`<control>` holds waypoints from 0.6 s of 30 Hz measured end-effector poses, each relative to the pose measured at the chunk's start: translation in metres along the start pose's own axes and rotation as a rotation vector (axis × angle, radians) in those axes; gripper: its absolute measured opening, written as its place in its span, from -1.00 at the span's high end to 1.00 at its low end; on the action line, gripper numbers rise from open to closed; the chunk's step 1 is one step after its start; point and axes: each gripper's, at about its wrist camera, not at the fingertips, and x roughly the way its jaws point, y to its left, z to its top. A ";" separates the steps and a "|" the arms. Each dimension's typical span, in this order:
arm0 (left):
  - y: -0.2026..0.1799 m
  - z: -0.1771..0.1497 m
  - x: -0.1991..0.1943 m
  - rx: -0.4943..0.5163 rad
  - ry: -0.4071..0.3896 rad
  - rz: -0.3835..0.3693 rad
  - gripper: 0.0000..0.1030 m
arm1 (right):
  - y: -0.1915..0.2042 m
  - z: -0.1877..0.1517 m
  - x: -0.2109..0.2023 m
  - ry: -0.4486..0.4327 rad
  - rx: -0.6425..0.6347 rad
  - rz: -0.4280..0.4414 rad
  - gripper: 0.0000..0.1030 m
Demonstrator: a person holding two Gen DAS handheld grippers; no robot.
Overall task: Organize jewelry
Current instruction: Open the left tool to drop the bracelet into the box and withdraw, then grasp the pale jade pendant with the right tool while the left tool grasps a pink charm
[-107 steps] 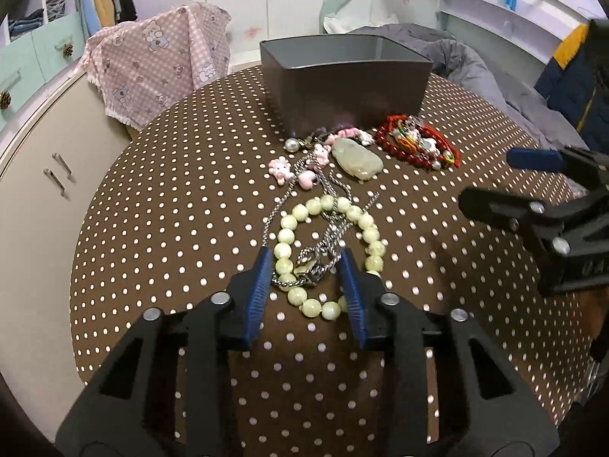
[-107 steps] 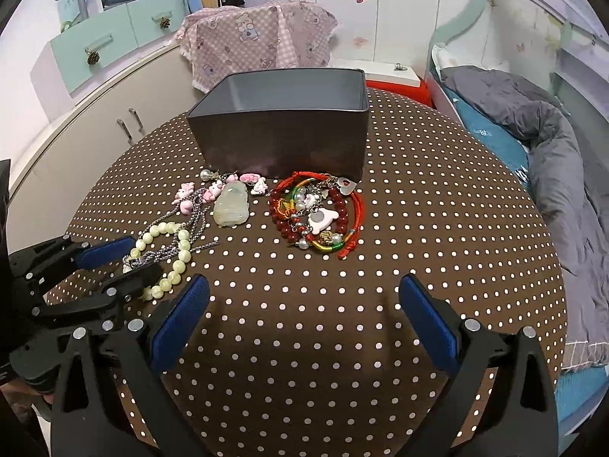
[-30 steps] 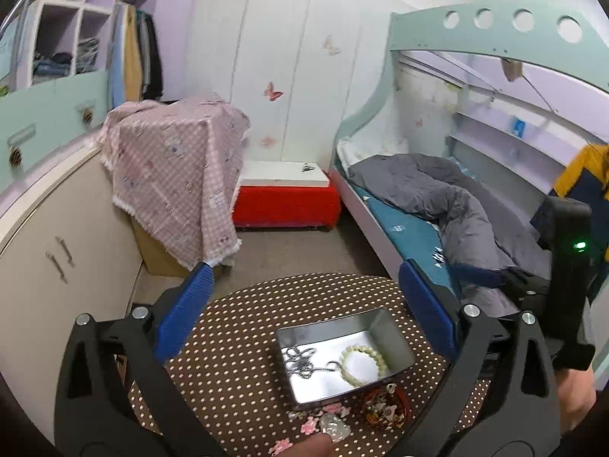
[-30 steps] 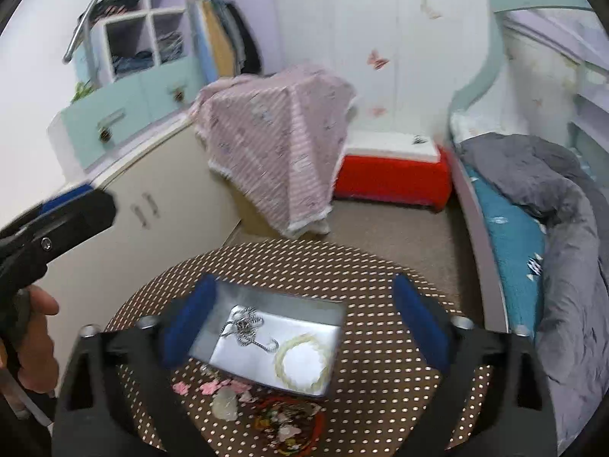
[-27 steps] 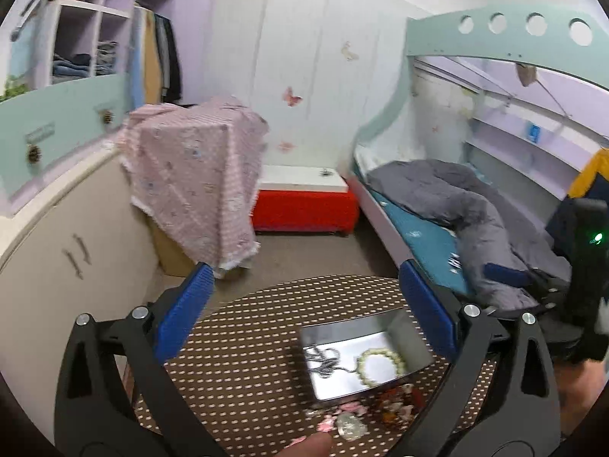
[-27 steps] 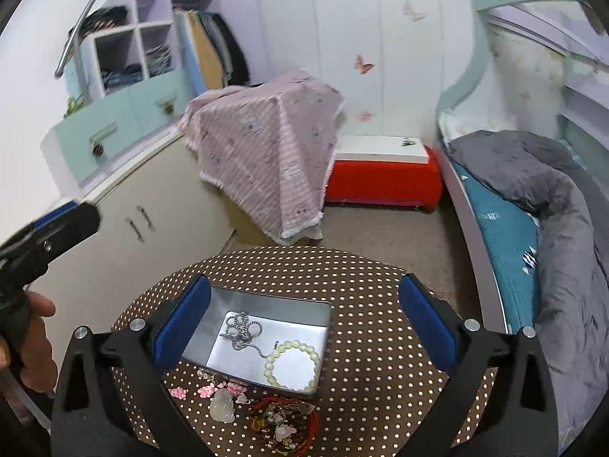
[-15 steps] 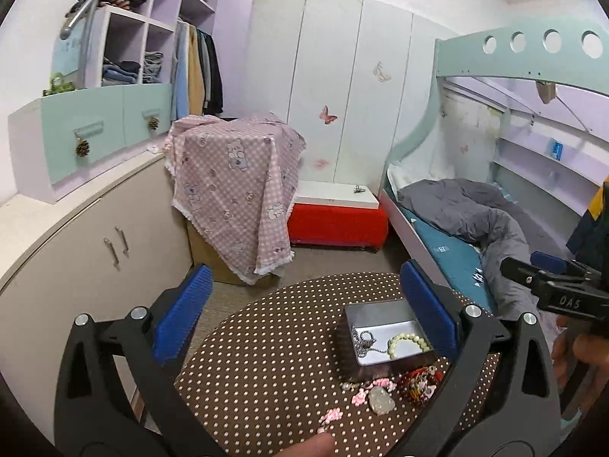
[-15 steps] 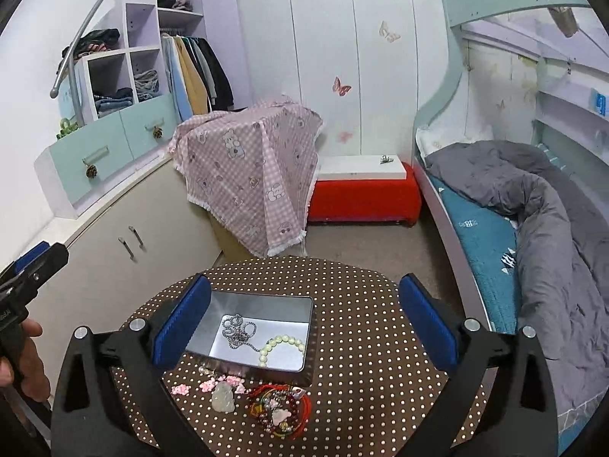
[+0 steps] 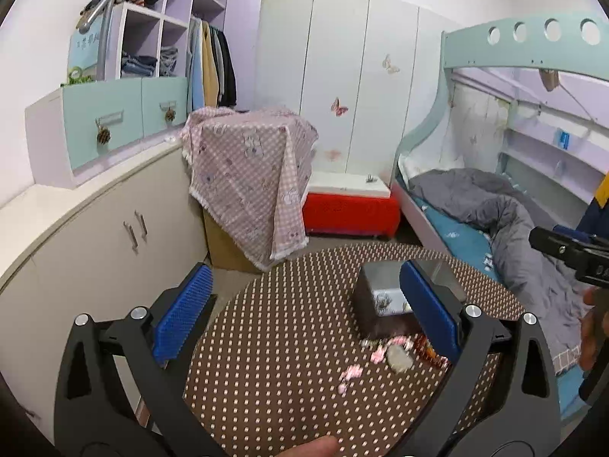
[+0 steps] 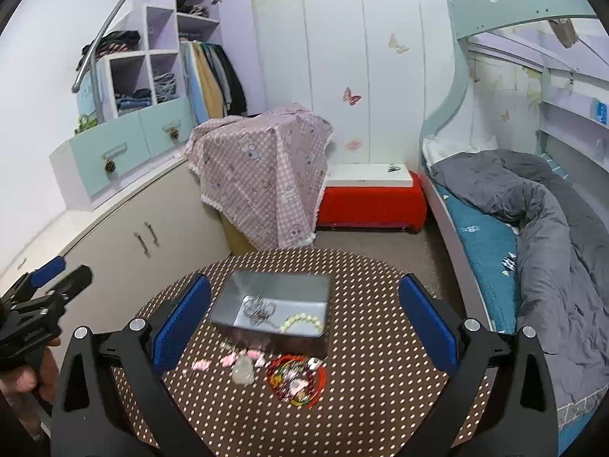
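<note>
A grey metal box point(image 10: 243, 297) stands on the round brown dotted table point(image 10: 361, 411). Inside it lie a silver chain point(image 10: 259, 310) and a pale green bead bracelet point(image 10: 302, 321). In front of the box lie pink charms point(image 10: 228, 360), a pale jade pendant point(image 10: 243, 375) and a red bead bundle point(image 10: 297, 381). My right gripper point(image 10: 304, 327) is open and empty, high above the table. My left gripper point(image 9: 304, 312) is open and empty, high above the table's left side; the box point(image 9: 375, 304) and charms point(image 9: 350, 375) show below it.
A cream cabinet point(image 10: 125, 243) curves along the left. A pink checked cloth point(image 10: 262, 175) covers a box behind the table. A red bench point(image 10: 369, 198) stands by the wall. A bed with a grey quilt point(image 10: 552, 228) fills the right.
The chain and green bracelet, on the table 3.6 s ago, now lie in the box. Both grippers have risen and pulled back; the left view has swung left.
</note>
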 end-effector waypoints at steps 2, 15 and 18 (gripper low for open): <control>0.002 -0.010 0.004 0.002 0.026 0.005 -0.88 | 0.005 -0.007 0.002 0.014 -0.007 0.006 -0.85; 0.000 -0.072 0.039 0.063 0.200 -0.021 -0.88 | 0.027 -0.070 0.039 0.189 -0.023 0.075 -0.84; -0.004 -0.087 0.052 0.082 0.250 -0.026 -0.87 | 0.032 -0.084 0.048 0.230 -0.032 0.101 -0.84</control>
